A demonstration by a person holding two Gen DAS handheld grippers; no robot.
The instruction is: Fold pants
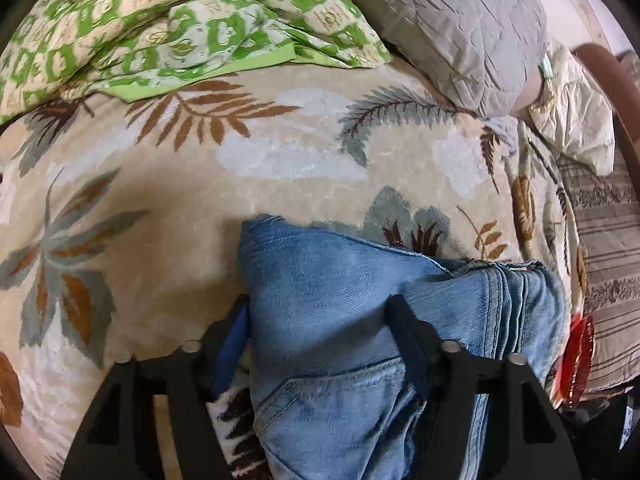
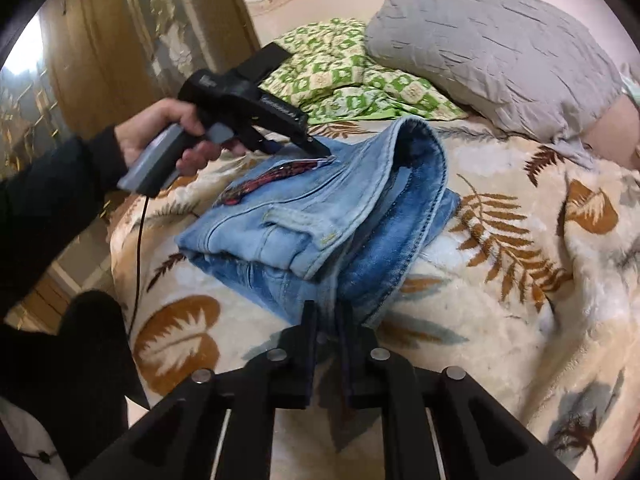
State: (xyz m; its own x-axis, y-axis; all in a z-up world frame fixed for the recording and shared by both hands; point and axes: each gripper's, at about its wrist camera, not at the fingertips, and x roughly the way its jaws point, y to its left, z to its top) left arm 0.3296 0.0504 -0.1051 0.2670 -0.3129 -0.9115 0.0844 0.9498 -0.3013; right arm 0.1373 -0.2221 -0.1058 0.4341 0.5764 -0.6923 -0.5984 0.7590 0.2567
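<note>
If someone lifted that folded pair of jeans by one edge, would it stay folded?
Probably not: the folded jeans are soft denim, and their upper layer already arches loosely. They would likely droop and unfold. Several stacked layers suggest some heft, and the plush blanket may resist sliding.

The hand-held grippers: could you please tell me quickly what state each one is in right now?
Left hand-held gripper: open, fingers straddling the folded jeans, not clamped.
Right hand-held gripper: nearly shut, at the jeans' near edge; grip cannot be told.
</note>
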